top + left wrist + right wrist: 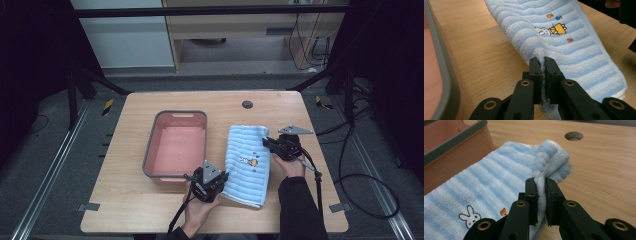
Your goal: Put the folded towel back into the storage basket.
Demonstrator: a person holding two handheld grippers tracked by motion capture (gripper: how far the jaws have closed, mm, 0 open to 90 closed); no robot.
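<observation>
While each of the two grippers has its jaws pressed together on a pinch of cloth, the one towel (pixel 247 162) lies folded on the worktop (pixel 130 200). Seen from its own camera, the left gripper (pixel 543 62) has its two black jaws clamped on a fold of the towel's (pixel 564 42) edge, a thin ridge of terry standing up between them. From the right gripper's own camera, the right gripper (pixel 540 182) likewise bites a bunched fold at an edge of the towel (pixel 481 190), where the cloth rolls up into a small hump just past the jaws.

From above, the left gripper (pixel 220 181) sits at the near left corner of the towel, and the right gripper (pixel 267 142) at its far right side, each held in one hand, so two hands come in from the near edge. The towel is pale blue with white stripes and carries one small embroidered picture of a rabbit (pixel 541 30) beside a yellow shape.

Just left of the towel stands one pink tub (pixel 200 116) with a grey rim, its near corner close to the left gripper. One round hole (pixel 247 104) sits in the worktop beyond the towel, well apart from both grippers.
</observation>
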